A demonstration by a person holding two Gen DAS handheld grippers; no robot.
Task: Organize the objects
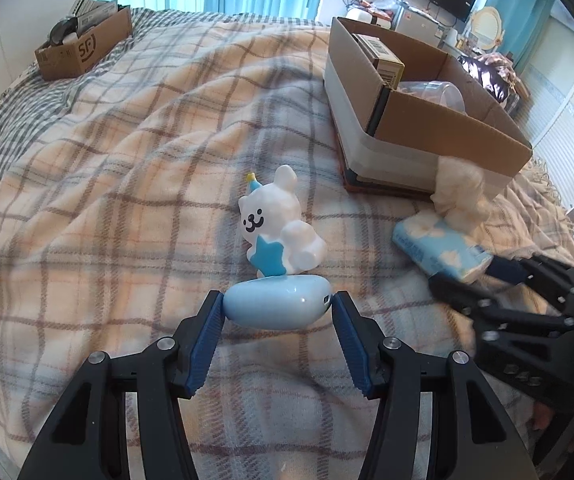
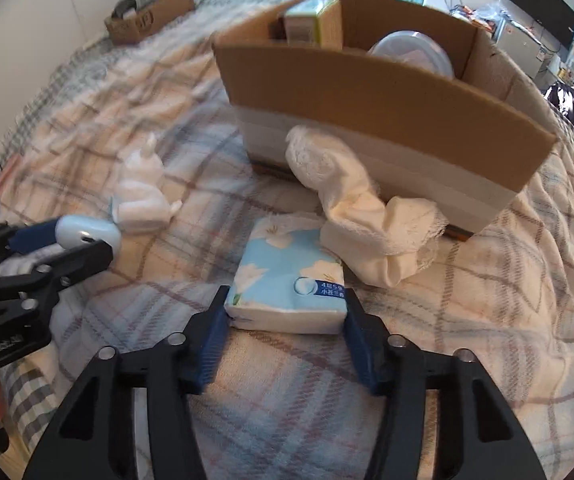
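A white bear figure with a blue star [image 1: 277,224] lies on the plaid blanket, joined to a light-blue oval base [image 1: 277,303]. My left gripper [image 1: 277,308] is shut on that base, one pad on each end. It also shows in the right wrist view [image 2: 87,236], with the bear [image 2: 143,196] beyond it. My right gripper [image 2: 285,312] is shut on a blue-and-white tissue pack [image 2: 287,284] that rests on the blanket. The pack also shows in the left wrist view [image 1: 441,250]. White socks [image 2: 363,216] lie between the pack and a large cardboard box [image 2: 367,92].
The large box [image 1: 447,120] holds a small carton [image 1: 379,54] and a clear plastic container [image 1: 439,92]. A smaller cardboard box [image 1: 83,46] with items sits at the bed's far left corner. A desk and monitor stand beyond the bed.
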